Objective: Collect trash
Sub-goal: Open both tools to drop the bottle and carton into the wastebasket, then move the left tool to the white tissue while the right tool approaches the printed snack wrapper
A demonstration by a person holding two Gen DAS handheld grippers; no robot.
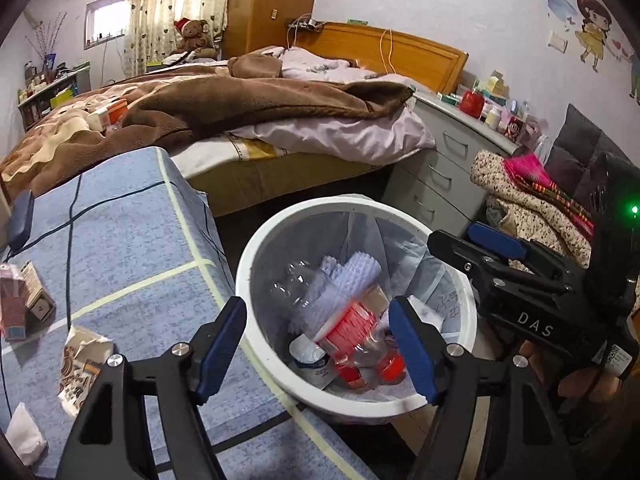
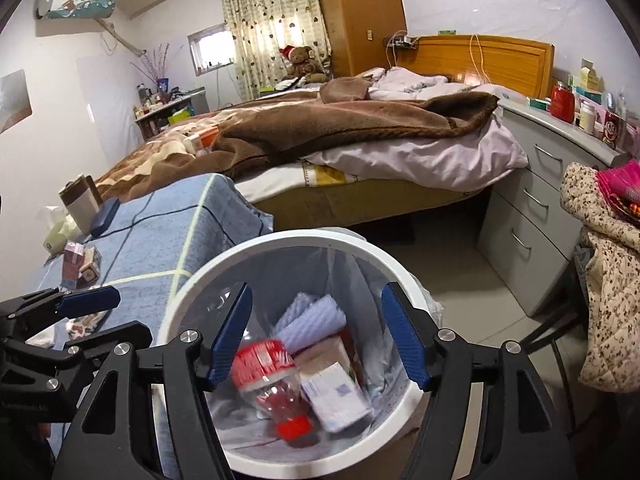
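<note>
The plastic bottle (image 2: 272,384) with the red label lies blurred inside the white bin (image 2: 180,308), straight below and between the jaws of the right gripper (image 2: 316,336), which stand wide with nothing between them. The left gripper (image 1: 318,344) hangs over the same bin, jaws just as wide and empty, with the bottle under its right-hand jaw. This looks like the drop step: the bottle seems to be settling on the foam sheet (image 2: 312,320) and carton (image 2: 336,396). More litter waits outside the left jaw, on the blue cloth (image 1: 132,240): a torn wrapper (image 1: 80,364), a tissue (image 1: 26,434), small boxes (image 1: 24,300). Next, likely, the left gripper swings out there, jaws wide, for the wrapper.
</note>
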